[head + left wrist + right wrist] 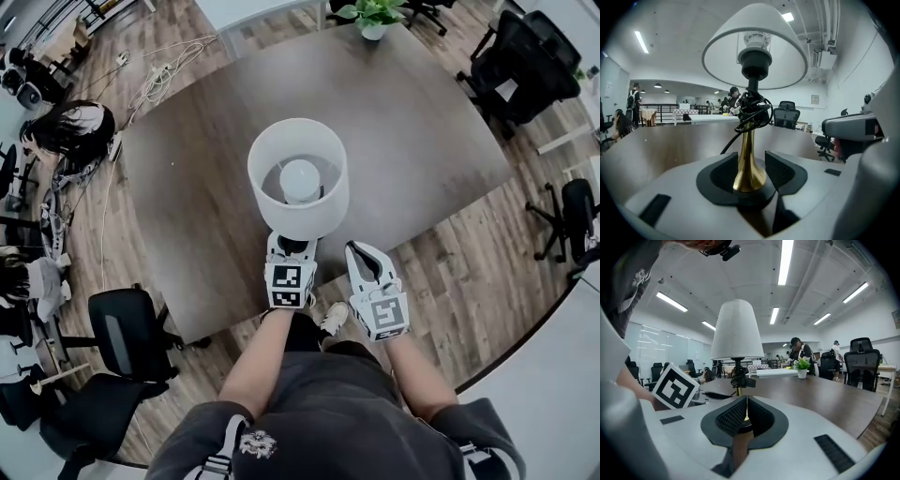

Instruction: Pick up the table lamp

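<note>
Table lamp: one, a table lamp with a white fabric shade, a black socket and a brass stem (298,178); it stands upright at the middle of the head view, on the table's near edge.
Lamp cord: one black cord (752,110), coiled round the top of the stem in a bundle, with one strand hanging down to the left of the stem.
Grippers: two, both white with black pads, side by side below the lamp in the head view.
Left gripper (292,246): jaws apart; the flared foot of the brass stem stands between the pads, and a gap shows at the right pad.
Right gripper (364,255): jaws drawn together to a thin slit with nothing between them; it hangs lower right of the lamp and apart from it.
Marker cubes: two, one on each gripper (289,284).
Surface: one large dark brown wooden table (422,122), filling the upper middle of the head view.
Potted plant: one small green plant in a white pot (373,17), at the table's far edge, top of the frame.
Office chairs: at least three black ones, lower left (127,337), upper right (525,56) and right edge (577,211).
Floor: wood-look planks (469,281), with loose white cables (164,75) at the upper left.
Room: an open office with long ceiling strip lights (786,261); several people sit or stand in the background.
</note>
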Tool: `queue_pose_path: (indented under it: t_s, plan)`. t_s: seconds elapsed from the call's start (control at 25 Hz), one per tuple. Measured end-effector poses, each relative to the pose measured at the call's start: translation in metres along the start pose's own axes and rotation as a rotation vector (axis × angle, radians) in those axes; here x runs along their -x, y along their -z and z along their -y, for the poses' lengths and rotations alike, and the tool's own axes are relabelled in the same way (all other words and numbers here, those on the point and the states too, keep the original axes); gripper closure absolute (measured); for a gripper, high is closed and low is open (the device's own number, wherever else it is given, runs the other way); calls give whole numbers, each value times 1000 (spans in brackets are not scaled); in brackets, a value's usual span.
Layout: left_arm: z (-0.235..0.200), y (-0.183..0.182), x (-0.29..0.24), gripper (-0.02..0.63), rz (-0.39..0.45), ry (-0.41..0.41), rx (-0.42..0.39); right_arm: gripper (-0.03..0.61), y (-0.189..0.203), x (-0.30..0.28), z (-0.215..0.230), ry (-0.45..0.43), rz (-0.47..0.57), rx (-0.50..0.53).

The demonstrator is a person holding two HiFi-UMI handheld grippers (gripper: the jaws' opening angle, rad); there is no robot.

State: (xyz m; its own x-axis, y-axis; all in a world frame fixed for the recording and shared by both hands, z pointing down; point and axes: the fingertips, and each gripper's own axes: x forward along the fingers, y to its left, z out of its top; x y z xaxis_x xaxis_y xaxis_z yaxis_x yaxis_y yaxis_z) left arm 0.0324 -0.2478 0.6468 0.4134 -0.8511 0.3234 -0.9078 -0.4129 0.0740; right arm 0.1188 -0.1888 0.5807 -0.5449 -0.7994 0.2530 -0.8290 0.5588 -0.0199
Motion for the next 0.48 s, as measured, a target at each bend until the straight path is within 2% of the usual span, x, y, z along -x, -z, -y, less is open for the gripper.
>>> queue_pose_path:
  t_s: [0.16,0.48]
  plan:
    - [-4,5,-17,434,-18,-12,0,551,4,-1,5,-1,-24,11]
    - [5,-4,-36,411,-22,22,-45,551,16,-1,8,0,-36,-2]
